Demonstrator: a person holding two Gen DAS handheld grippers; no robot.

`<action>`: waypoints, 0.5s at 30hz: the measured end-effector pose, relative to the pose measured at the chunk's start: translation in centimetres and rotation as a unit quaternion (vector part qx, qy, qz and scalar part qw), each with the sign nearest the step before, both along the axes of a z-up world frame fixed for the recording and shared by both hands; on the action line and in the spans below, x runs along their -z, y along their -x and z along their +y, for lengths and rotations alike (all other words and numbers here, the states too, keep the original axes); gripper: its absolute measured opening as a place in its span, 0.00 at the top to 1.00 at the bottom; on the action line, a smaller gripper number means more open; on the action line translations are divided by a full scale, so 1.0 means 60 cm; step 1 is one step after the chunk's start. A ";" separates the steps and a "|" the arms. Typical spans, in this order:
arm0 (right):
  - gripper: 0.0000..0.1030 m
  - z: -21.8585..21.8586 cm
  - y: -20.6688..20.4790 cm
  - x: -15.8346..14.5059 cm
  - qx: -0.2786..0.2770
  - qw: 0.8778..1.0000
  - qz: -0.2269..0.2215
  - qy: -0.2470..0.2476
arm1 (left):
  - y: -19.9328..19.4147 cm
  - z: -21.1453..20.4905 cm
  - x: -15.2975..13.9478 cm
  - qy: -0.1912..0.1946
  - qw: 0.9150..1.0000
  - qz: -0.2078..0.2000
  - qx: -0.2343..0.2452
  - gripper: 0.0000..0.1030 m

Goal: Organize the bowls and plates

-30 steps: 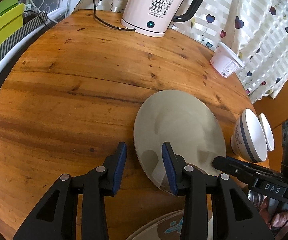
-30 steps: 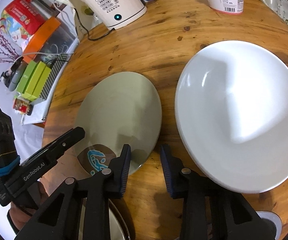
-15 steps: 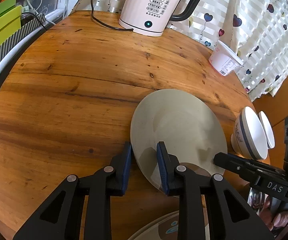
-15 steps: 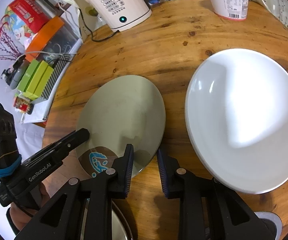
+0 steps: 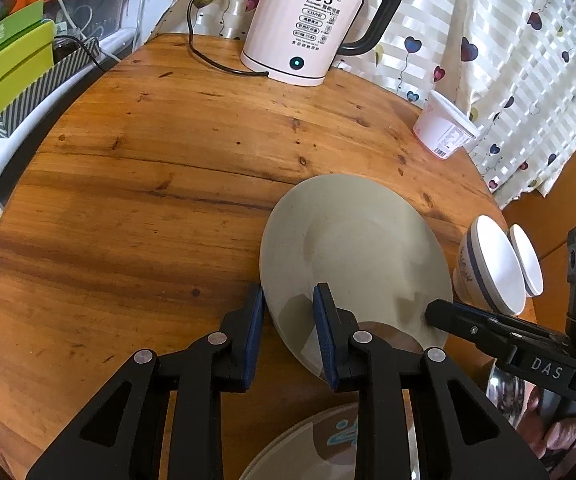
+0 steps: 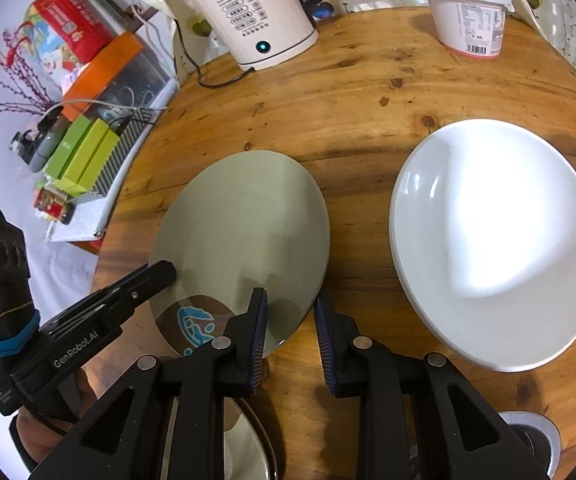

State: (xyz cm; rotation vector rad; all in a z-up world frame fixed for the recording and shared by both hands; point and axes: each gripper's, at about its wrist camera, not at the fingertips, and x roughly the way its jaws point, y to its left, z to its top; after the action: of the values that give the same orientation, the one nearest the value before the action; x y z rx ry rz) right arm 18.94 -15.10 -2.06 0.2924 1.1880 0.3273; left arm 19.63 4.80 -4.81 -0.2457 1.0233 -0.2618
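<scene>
- Straddling the grey plate's (image 5: 352, 248) near-left rim, the left gripper (image 5: 288, 334) stands narrowly parted, pads at the edge; a firm pinch cannot be told.
- Right gripper (image 6: 290, 330), equally narrow, brackets the plate's near-right rim.
- Only the right view shows the white plate (image 6: 496, 240) beside it; the left view shows bowls (image 5: 492, 264) at the table (image 5: 148, 184) edge.
- Bare wood runs left, toward the kettle (image 5: 308, 28).

The plate (image 6: 244, 224) lies ahead of the right gripper (image 6: 290, 320), its near rim between the fingers. A wider dish (image 6: 496, 240) lies right of it. The kettle (image 6: 248, 12) stands far beyond.
</scene>
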 end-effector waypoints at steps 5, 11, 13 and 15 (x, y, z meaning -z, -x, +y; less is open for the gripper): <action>0.77 0.002 0.011 -0.011 -0.005 1.000 -0.005 -0.003 | 0.015 0.003 -0.011 -0.001 1.000 -0.004 -0.006 0.75; 0.77 0.004 0.033 -0.020 -0.012 1.000 -0.008 -0.005 | 0.043 0.005 -0.021 -0.004 1.000 -0.007 -0.014 0.75; 0.77 0.003 0.042 -0.023 -0.014 1.000 -0.009 -0.006 | 0.053 0.005 -0.024 -0.006 1.000 -0.009 -0.016 0.75; 0.77 0.003 0.051 -0.026 -0.017 1.000 -0.010 -0.008 | 0.063 0.003 -0.027 -0.008 1.000 -0.011 -0.019 0.75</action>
State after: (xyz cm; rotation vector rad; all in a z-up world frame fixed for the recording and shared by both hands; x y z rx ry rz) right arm 15.87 -14.94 -0.49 0.2817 1.1714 0.3679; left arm 15.83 5.01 -3.17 -0.2477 0.9982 -0.2220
